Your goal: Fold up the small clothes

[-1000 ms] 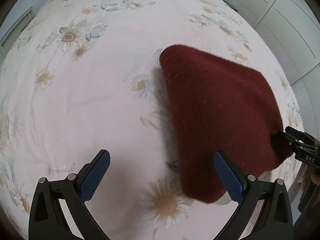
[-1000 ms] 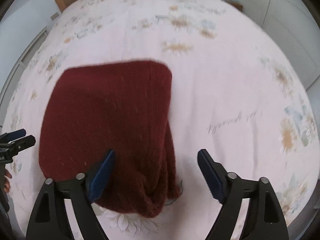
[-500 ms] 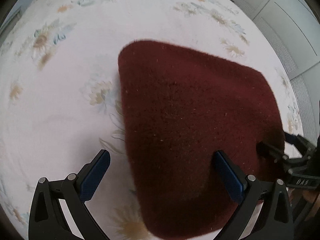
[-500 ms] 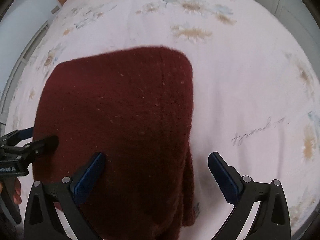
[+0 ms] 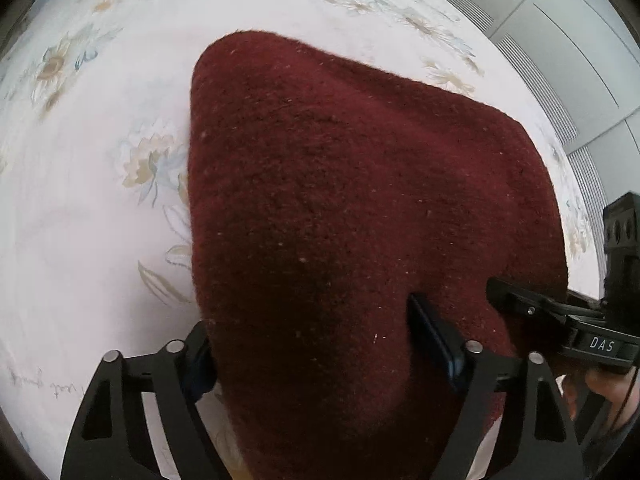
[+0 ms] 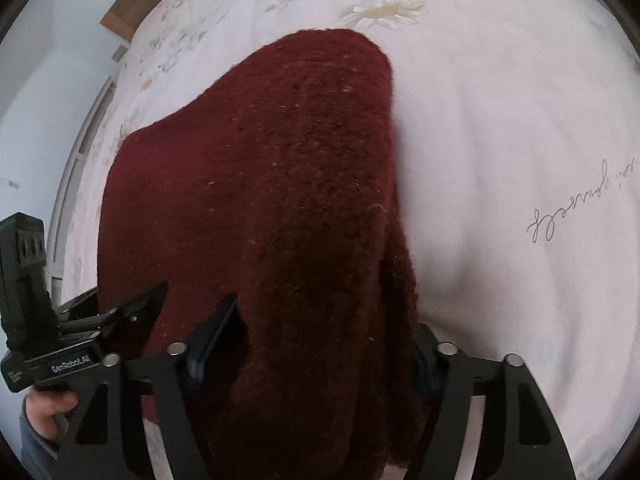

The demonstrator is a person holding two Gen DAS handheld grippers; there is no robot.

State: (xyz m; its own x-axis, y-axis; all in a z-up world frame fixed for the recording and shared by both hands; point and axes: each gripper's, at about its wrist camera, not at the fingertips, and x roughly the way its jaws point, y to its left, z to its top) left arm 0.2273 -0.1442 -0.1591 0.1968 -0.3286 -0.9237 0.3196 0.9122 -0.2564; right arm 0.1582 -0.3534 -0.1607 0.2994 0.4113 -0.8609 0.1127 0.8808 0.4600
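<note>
A dark red knit garment [image 5: 360, 184] lies folded into a thick pad on the flowered bed sheet [image 5: 80, 220]. My left gripper [image 5: 316, 344] straddles its near left corner. The jaws are closing with the knit bunched between them; one fingertip [image 5: 428, 328] digs into the fabric and the other is half hidden at the cloth's edge. In the right wrist view the garment [image 6: 280, 184] fills the middle. My right gripper [image 6: 320, 344] is closing on its near right corner, with one fingertip [image 6: 216, 332] sunk into the wool. Each view shows the other gripper alongside, the right one [image 5: 504, 292] and the left one [image 6: 128, 296].
The pale sheet [image 6: 500, 140] with printed script spreads out to the right of the garment. White wardrobe doors [image 5: 560, 40] stand beyond the bed. A wooden headboard [image 6: 124, 20] and a wall [image 6: 40, 100] are at the far left. A hand [image 6: 44, 404] grips the left tool.
Both grippers have come down onto the garment's near edge and their jaws have narrowed from wide open. The fabric now bulges between the fingers of each.
</note>
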